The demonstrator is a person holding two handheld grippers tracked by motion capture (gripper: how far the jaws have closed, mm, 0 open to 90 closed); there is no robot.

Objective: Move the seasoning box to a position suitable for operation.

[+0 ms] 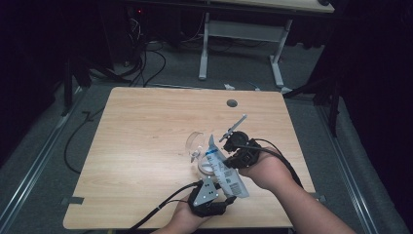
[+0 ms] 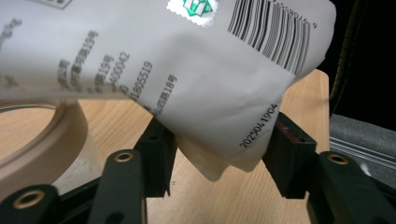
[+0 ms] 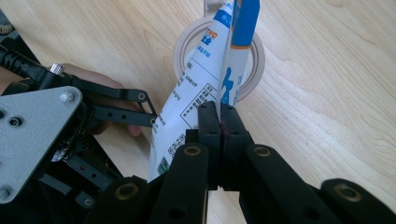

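Observation:
A white pouch (image 1: 225,171) with blue print and a barcode hangs tilted over a beige tape roll (image 1: 205,168) on the wooden table (image 1: 146,146). My right gripper (image 1: 226,157) is shut on the pouch's thin side seam; in the right gripper view its pads (image 3: 220,121) pinch that seam, with the tape roll (image 3: 254,60) behind. My left gripper (image 1: 225,192) sits at the pouch's barcode end. In the left gripper view the pouch's corner (image 2: 210,116) lies between its jaws (image 2: 222,149), which stand apart without squeezing it, and the tape roll (image 2: 42,140) lies at the left.
A clear curved plastic piece (image 1: 195,141) stands just beyond the tape roll. A thin grey rod (image 1: 234,126) sticks up beside the right gripper. A round hole (image 1: 232,103) is in the tabletop's far side. Cables and another table's legs (image 1: 203,48) lie beyond on the floor.

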